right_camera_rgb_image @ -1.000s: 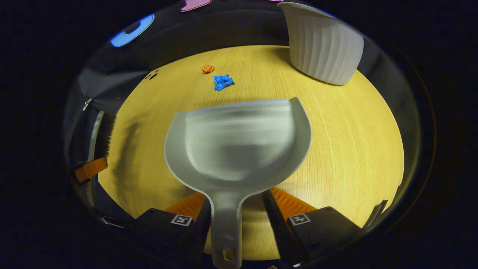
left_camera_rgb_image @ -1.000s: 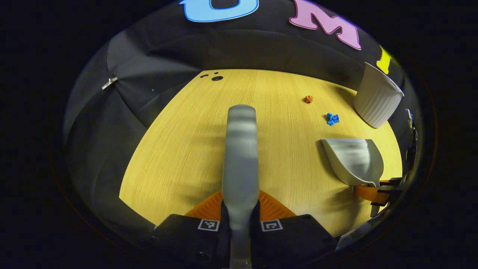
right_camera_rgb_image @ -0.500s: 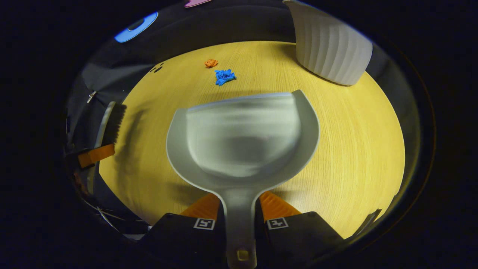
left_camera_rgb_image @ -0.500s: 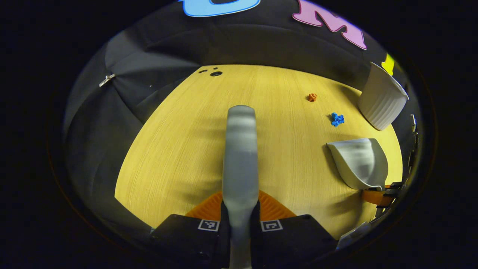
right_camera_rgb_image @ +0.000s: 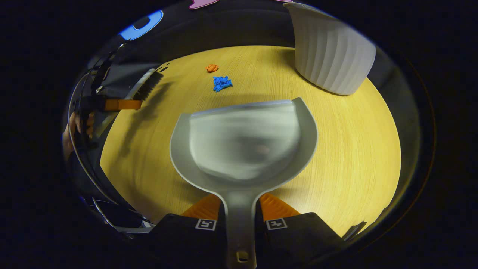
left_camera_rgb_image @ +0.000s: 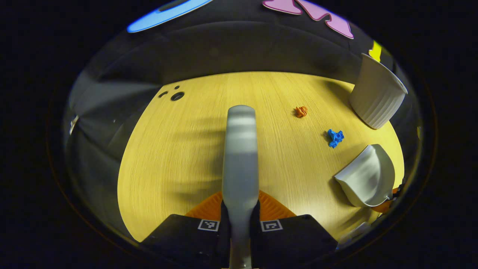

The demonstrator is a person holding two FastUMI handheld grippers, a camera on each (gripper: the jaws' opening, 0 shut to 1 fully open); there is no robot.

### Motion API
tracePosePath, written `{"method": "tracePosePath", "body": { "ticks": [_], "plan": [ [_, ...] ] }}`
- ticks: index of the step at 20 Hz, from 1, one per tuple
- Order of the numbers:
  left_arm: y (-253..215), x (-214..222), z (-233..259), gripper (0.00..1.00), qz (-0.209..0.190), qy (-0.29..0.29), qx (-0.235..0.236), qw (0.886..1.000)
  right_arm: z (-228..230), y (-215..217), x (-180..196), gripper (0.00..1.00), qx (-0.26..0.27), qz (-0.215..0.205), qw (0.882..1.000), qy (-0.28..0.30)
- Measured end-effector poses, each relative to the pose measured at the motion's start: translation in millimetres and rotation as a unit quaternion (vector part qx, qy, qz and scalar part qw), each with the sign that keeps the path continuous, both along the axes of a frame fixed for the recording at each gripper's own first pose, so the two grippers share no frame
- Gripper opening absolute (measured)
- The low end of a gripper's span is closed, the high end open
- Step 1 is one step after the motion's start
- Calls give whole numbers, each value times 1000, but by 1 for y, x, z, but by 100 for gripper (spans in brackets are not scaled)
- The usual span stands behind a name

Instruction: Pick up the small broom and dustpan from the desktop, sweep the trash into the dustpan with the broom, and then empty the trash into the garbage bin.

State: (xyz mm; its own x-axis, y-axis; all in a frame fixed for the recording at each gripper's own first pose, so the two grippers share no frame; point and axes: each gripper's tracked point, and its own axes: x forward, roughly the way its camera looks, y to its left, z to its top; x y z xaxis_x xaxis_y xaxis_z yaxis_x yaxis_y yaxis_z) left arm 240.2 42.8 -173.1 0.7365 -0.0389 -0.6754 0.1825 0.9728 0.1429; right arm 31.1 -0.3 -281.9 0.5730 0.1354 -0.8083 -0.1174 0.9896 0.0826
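Note:
My left gripper is shut on the grey broom, whose back runs straight ahead over the wooden desktop. My right gripper is shut on the handle of the grey dustpan, held above the desk with its mouth facing forward. An orange paper scrap and a blue paper scrap lie just beyond the pan's lip. In the left gripper view the orange scrap and blue scrap lie right of the broom, with the dustpan at the far right. The broom's bristles show at the left of the right gripper view.
A white ribbed garbage bin stands at the back right of the desk, also the bin in the left gripper view. Small dark holes mark the desk's far left corner. A hand holds the left gripper.
The broom has swung forward and turned toward the scraps. The right gripper closed on the dustpan handle a second ago and now holds the pan steady, slightly turned.

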Motion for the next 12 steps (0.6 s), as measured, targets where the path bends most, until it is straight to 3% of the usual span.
{"method": "tracePosePath", "body": {
  "ticks": [5, 8, 12],
  "plan": [
    [-30, 78, 3, 25, -100, 0, 97, 990, 6, -23, 7, 33, -35, 19, 999, -9],
    [-45, 111, 3, 26, -151, 4, 173, 973, 4, -31, 3, 33, -57, 40, 998, -5],
    [-86, 132, -2, 24, -238, 6, 202, 950, 1, -29, -1, 33, -53, 58, 997, 6]
  ]
}}
